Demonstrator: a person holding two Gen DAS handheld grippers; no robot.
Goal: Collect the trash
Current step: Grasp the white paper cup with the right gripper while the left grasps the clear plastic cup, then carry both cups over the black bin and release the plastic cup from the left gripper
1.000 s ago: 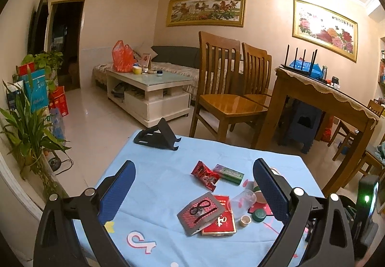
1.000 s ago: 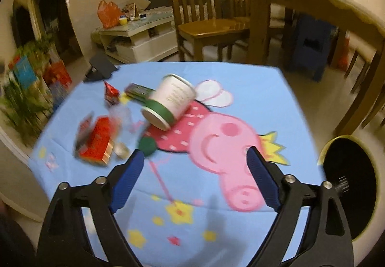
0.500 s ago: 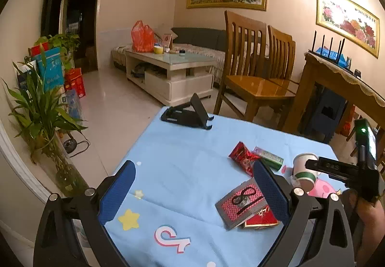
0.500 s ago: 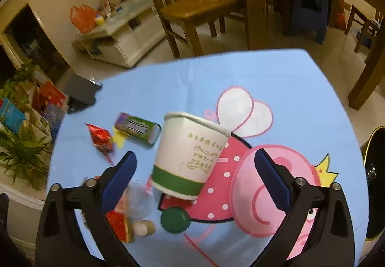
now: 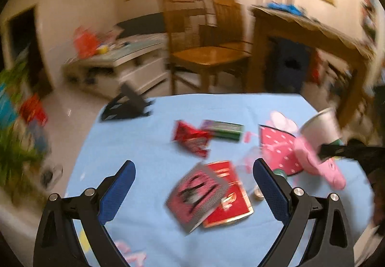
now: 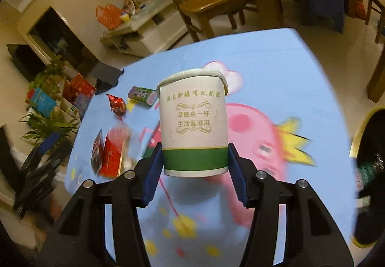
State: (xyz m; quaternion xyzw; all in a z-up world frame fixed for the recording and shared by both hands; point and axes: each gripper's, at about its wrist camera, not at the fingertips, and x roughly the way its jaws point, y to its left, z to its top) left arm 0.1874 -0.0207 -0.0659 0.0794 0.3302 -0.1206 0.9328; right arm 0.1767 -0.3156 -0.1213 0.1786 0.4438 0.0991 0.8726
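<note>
Right gripper [image 6: 195, 166] clamps one paper cup [image 6: 193, 122]; left gripper [image 5: 193, 191] spread wide, holding nothing.

Count: 1 cup, white paper cylinder with green band at its base and gold print, rim rolled, pinched at the band between both blue ribbed pads [image 6: 152, 170], lifted off the table [image 6: 276, 62]. On the blue cartoon-print cloth toward the table's left edge: 1 crinkled red foil wrapper [image 6: 116, 104], 1 flat green rectangular pack [image 6: 142, 94] just beside it, 1 glossy red card packet [image 5: 226, 194] with 1 grey-and-pink patterned card [image 5: 196, 197] overlapping it. 1 black angular stand [image 5: 127, 105] at the far left corner. 1 round black bin with yellow rim [image 6: 370, 170] beside the table's right edge. Left view motion-blurred; smaller round bits near the red packet not identifiable.
</note>
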